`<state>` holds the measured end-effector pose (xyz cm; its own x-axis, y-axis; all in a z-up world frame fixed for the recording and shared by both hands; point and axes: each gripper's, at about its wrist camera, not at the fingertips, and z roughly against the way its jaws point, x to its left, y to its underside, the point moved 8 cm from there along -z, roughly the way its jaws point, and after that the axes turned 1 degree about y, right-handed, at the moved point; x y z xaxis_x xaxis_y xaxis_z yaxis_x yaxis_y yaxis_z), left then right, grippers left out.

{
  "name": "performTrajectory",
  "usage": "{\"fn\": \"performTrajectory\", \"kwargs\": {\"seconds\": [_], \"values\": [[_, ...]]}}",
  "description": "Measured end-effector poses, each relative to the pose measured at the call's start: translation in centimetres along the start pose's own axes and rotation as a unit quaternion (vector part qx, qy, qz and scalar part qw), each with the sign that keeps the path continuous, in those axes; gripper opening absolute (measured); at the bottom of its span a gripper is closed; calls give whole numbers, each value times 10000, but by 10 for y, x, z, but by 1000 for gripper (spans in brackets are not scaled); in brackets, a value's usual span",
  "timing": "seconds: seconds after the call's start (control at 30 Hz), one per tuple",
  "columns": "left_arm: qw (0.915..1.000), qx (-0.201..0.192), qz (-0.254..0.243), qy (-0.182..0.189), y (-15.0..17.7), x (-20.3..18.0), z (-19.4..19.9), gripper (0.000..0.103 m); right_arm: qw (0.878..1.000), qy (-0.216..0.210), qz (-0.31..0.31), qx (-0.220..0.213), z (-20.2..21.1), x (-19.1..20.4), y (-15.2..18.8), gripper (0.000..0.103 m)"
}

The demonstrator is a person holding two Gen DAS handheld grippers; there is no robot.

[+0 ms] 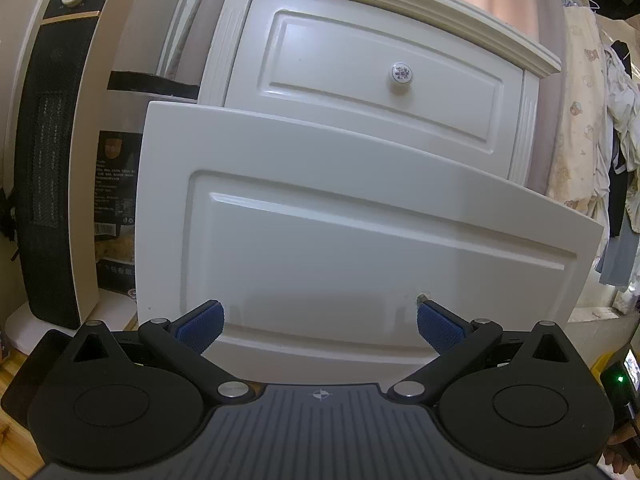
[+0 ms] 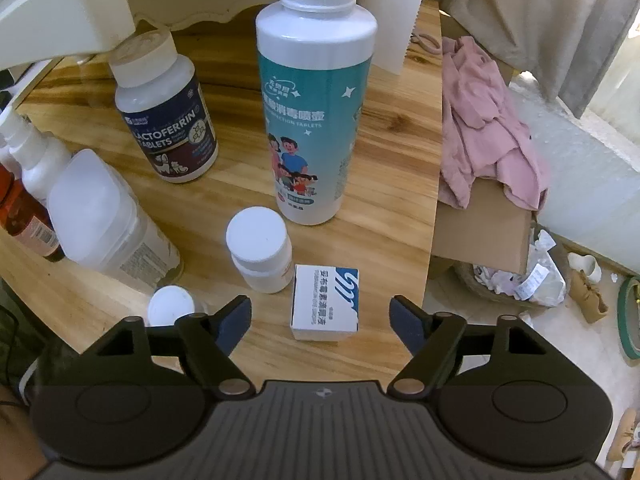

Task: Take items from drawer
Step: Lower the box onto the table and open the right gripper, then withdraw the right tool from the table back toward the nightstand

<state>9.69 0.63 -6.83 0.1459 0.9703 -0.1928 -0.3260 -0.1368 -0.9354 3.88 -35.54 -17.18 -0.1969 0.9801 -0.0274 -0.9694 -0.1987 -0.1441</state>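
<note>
In the left wrist view a white cabinet's lower drawer (image 1: 360, 208) stands pulled out, its front filling the view; the upper drawer (image 1: 376, 92) is closed, with a round patterned knob (image 1: 401, 74). My left gripper (image 1: 320, 322) is open just in front of the lower drawer's front, and a small metal stub (image 1: 422, 300) shows by its right pad. In the right wrist view my right gripper (image 2: 320, 320) points down over a wooden surface (image 2: 380, 208), open. A small white and blue box (image 2: 325, 302) rests on the wood between its pads, untouched.
On the wood stand a tall teal bottle without a cap (image 2: 316, 120), a Lactoferrin tablets bottle (image 2: 166, 116), a small white pill bottle (image 2: 260, 250), a clear jar (image 2: 104, 216) and a white cap (image 2: 170, 306). Pink cloth (image 2: 484, 128) lies on a cardboard box at right. A black heater (image 1: 52, 152) stands left of the cabinet.
</note>
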Motion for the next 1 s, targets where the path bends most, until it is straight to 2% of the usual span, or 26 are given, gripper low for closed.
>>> {"fn": "performTrajectory", "kwargs": {"seconds": [0.1, 0.53, 0.73, 0.87, 1.0], "values": [[10000, -4, -12, 23, 0, -3, -1, 103, 10000, -8, -28, -50, 3, -1, 0, 102], [9999, 40, -116, 112, -1, -11, -2, 103, 9998, 94, -3, -184, 17, -8, -1, 103], [9995, -11, -279, 146, -5, -17, 2, 103, 9956, 243, 276, -861, 60, 9, -8, 103], [9995, -41, -257, 186, -6, -18, 4, 103, 9886, 457, 454, -1360, 90, 23, -15, 103], [9984, -74, -533, 197, -5, -25, 6, 103, 9803, 505, 419, -1863, 115, 37, -23, 103]]}}
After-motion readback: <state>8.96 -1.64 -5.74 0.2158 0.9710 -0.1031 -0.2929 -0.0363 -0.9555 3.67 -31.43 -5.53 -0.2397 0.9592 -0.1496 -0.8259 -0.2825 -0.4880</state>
